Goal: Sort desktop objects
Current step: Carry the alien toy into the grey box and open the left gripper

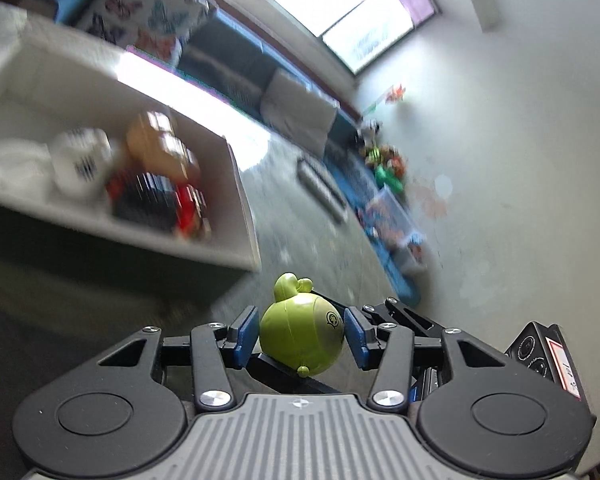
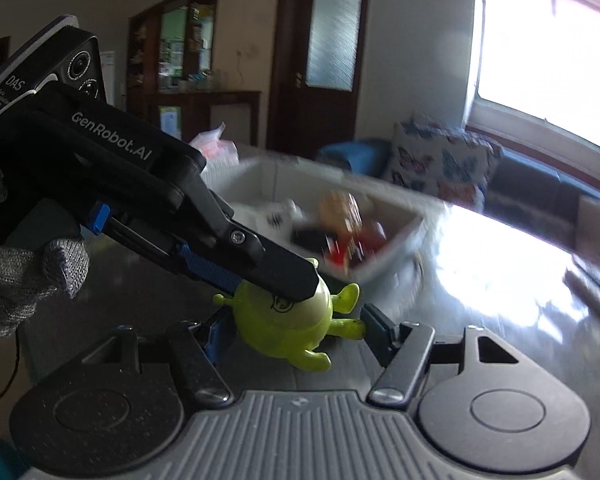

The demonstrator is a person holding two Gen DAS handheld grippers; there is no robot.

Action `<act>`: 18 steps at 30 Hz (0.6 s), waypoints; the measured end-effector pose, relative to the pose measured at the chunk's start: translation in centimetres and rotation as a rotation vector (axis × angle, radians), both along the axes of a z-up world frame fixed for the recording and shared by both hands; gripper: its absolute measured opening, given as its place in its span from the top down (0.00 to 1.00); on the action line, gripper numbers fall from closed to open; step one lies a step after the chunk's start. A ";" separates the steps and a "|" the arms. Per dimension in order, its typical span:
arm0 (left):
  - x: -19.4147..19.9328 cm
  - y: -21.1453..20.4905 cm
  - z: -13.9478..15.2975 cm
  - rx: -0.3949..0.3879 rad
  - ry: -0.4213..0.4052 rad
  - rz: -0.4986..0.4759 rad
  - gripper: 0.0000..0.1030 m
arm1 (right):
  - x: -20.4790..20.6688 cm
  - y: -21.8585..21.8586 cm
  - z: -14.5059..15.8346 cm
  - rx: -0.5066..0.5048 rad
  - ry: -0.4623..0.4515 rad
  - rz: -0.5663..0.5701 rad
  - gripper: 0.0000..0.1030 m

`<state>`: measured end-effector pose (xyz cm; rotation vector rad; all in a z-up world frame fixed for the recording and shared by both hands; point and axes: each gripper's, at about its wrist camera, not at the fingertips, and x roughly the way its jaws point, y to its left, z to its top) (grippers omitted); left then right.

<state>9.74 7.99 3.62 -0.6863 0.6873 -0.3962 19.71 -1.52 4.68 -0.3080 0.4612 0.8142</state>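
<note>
Between the blue pads of the left gripper sits the green toy — clamped on its round body, lifted off the tabletop. From the right wrist view, the right gripper stands spread around the same toy, apparently not pinching it. Beyond both, slightly left of the left gripper's line, waits the white bin, holding other blurred objects — likely the drop target.

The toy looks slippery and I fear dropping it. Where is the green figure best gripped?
Grip the green figure across its round body, pads on opposite flanks, as the left gripper does. The thin limbs and antenna stubs offer little hold.
</note>
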 end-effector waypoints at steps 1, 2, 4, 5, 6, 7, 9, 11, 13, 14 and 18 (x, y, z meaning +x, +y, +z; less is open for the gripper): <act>0.2 0.8 0.4 0.003 -0.012 0.016 0.52 | 0.6 1.0 0.4 -0.001 -0.012 0.014 0.34; 0.4 1.6 0.8 0.007 -0.023 0.032 0.52 | 1.1 1.9 0.8 -0.001 -0.022 0.026 0.34; 0.9 3.1 1.4 0.011 -0.036 0.062 0.52 | 2.3 3.6 1.2 -0.003 -0.033 0.045 0.34; 1.3 3.8 1.5 0.012 -0.039 0.077 0.52 | 2.9 4.6 1.3 -0.006 -0.038 0.054 0.34; 1.7 4.6 1.7 0.014 -0.039 0.090 0.52 | 3.5 5.5 1.4 -0.009 -0.040 0.062 0.34; 2.3 5.4 1.8 0.014 -0.038 0.102 0.52 | 4.0 6.3 1.3 -0.014 -0.041 0.068 0.34; 3.4 6.8 1.6 0.002 -0.025 0.128 0.52 | 5.2 7.7 1.1 -0.023 -0.030 0.074 0.34; 4.5 7.9 1.2 -0.014 -0.013 0.144 0.52 | 6.3 8.9 0.7 -0.029 -0.021 0.075 0.34; 5.6 8.8 0.7 -0.019 -0.005 0.160 0.52 | 7.5 10.0 0.4 -0.041 -0.007 0.073 0.34; 6.1 9.2 0.4 -0.024 -0.001 0.166 0.52 | 8.0 10.4 0.1 -0.043 0.000 0.068 0.34; 8.1 10.5 -1.1 -0.049 0.022 0.181 0.52 | 9.9 11.6 -0.9 -0.062 0.032 0.046 0.34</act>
